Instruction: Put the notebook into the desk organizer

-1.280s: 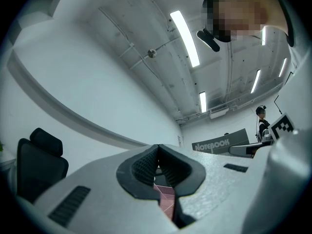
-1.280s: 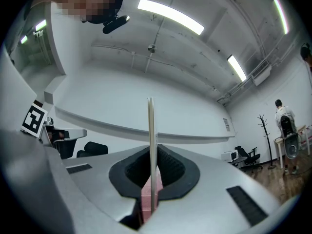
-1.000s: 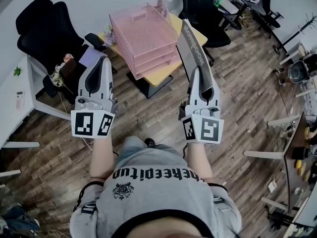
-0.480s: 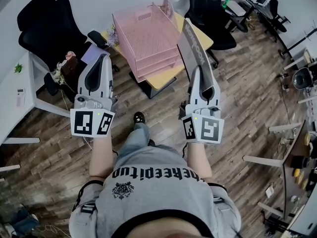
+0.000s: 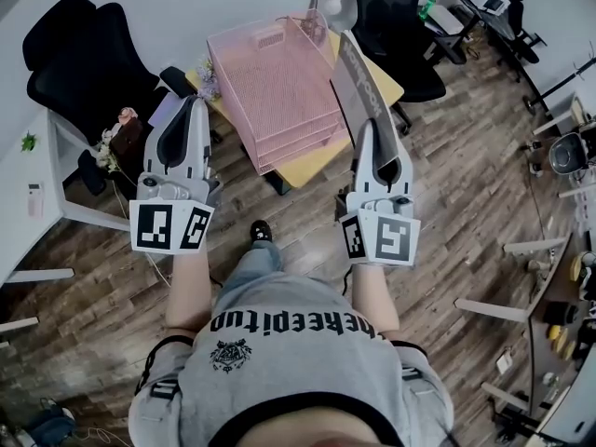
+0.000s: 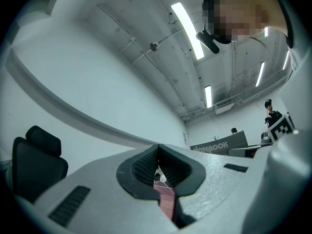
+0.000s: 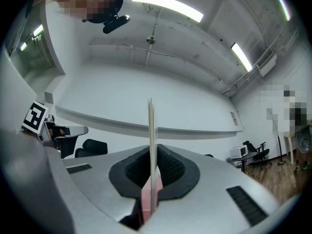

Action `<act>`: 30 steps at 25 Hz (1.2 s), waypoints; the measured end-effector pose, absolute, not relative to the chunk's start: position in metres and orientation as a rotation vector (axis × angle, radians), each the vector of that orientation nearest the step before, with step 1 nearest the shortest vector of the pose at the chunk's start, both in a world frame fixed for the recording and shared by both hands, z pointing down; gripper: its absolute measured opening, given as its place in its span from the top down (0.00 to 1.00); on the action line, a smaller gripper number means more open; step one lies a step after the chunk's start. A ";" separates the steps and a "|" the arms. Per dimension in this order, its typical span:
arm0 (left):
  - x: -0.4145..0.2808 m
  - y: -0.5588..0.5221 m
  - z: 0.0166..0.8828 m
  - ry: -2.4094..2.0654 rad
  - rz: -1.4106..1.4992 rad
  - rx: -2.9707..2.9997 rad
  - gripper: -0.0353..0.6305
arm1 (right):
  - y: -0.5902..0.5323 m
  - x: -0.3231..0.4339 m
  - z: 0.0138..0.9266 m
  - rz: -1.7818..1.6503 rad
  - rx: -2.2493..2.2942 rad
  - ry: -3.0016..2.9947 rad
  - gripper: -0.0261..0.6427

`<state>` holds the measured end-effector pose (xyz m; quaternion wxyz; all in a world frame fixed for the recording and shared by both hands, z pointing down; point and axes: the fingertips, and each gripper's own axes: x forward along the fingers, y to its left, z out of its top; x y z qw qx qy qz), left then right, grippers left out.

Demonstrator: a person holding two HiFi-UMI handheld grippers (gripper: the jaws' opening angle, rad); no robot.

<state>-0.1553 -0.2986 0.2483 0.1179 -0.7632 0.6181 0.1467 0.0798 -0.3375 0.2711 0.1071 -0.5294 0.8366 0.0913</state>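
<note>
I am holding two grippers, the left gripper (image 5: 194, 102) and the right gripper (image 5: 369, 130). Each carries one marker cube (image 5: 172, 229), so two cubes in all. There is one notebook (image 5: 358, 80) and one pink desk organizer (image 5: 270, 73) of three stacked trays, on one yellow table (image 5: 317, 161). I count at least three black office chairs (image 5: 399, 28); the dark mass at far left may be one chair or two. One white desk (image 5: 56, 156) stands at the left.
</note>
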 end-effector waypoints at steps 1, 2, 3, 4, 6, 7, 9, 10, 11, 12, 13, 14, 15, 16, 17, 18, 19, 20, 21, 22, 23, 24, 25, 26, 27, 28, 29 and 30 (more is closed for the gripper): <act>-0.157 -0.304 0.247 1.806 0.431 -2.232 0.94 | -0.343 0.078 0.271 0.272 -1.558 2.465 0.95; -0.158 -0.310 0.246 1.803 0.431 -2.231 0.94 | -0.349 0.076 0.271 0.275 -1.557 2.467 0.95; -0.159 -0.315 0.245 1.801 0.431 -2.232 0.94 | -0.355 0.074 0.271 0.278 -1.557 2.470 0.95; -0.161 -0.320 0.245 1.800 0.430 -2.232 0.94 | -0.361 0.072 0.271 0.282 -1.558 2.475 0.95; -0.165 -0.331 0.245 1.798 0.427 -2.235 0.94 | -0.373 0.066 0.272 0.302 -1.561 2.489 0.95; -0.167 -0.336 0.245 1.798 0.426 -2.237 0.94 | -0.379 0.062 0.273 0.318 -1.563 2.500 0.95; -0.171 -0.344 0.246 1.799 0.423 -2.240 0.94 | -0.390 0.053 0.277 0.357 -1.565 2.530 0.95; -0.173 -0.348 0.248 1.801 0.421 -2.242 0.94 | -0.396 0.049 0.279 0.381 -1.567 2.547 0.95; -0.175 -0.352 0.250 1.803 0.419 -2.245 0.94 | -0.401 0.044 0.282 0.409 -1.569 2.566 0.95; -0.176 -0.355 0.251 1.805 0.417 -2.248 0.94 | -0.407 0.040 0.285 0.441 -1.572 2.586 0.95; -0.179 -0.359 0.253 1.809 0.414 -2.251 0.94 | -0.412 0.035 0.289 0.475 -1.574 2.606 0.95; -0.181 -0.362 0.256 1.814 0.410 -2.254 0.94 | -0.417 0.030 0.292 0.508 -1.574 2.624 0.95; -0.183 -0.364 0.258 1.819 0.406 -2.256 0.94 | -0.420 0.025 0.294 0.538 -1.571 2.639 0.95; -0.185 -0.366 0.261 1.825 0.401 -2.258 0.94 | -0.423 0.020 0.297 0.566 -1.566 2.652 0.95; -0.188 -0.367 0.263 1.831 0.396 -2.260 0.94 | -0.426 0.015 0.300 0.598 -1.560 2.667 0.95; -0.190 -0.368 0.266 1.837 0.391 -2.260 0.94 | -0.428 0.010 0.304 0.638 -1.554 2.687 0.95; -0.193 -0.368 0.268 1.844 0.387 -2.260 0.94 | -0.430 0.005 0.308 0.687 -1.549 2.713 0.95; -0.195 -0.369 0.270 1.850 0.383 -2.260 0.94 | -0.432 0.001 0.313 0.748 -1.545 2.747 0.95; -0.197 -0.369 0.271 1.856 0.379 -2.260 0.94 | -0.433 -0.004 0.318 0.819 -1.540 2.785 0.95; -0.199 -0.369 0.273 1.861 0.375 -2.259 0.94 | -0.434 -0.008 0.322 0.893 -1.533 2.822 0.95; -0.200 -0.369 0.274 1.867 0.372 -2.258 0.94 | -0.436 -0.012 0.327 0.966 -1.523 2.855 0.95; -0.202 -0.368 0.275 1.873 0.368 -2.257 0.94 | -0.437 -0.017 0.331 1.034 -1.511 2.880 0.95; -0.204 -0.368 0.277 1.880 0.365 -2.256 0.94 | -0.438 -0.021 0.335 1.093 -1.499 2.899 0.95; -0.206 -0.368 0.278 1.887 0.363 -2.255 0.94 | -0.439 -0.025 0.339 1.145 -1.487 2.913 0.95; -0.209 -0.368 0.279 1.893 0.361 -2.253 0.94 | -0.440 -0.029 0.343 1.199 -1.472 2.927 0.95; -0.211 -0.368 0.280 1.898 0.360 -2.252 0.94 | -0.442 -0.033 0.347 1.257 -1.452 2.943 0.95; -0.212 -0.367 0.281 1.903 0.359 -2.250 0.94 | -0.443 -0.038 0.352 1.314 -1.430 2.961 0.95; -0.214 -0.367 0.283 1.906 0.358 -2.248 0.94 | -0.445 -0.041 0.358 1.367 -1.406 2.980 0.95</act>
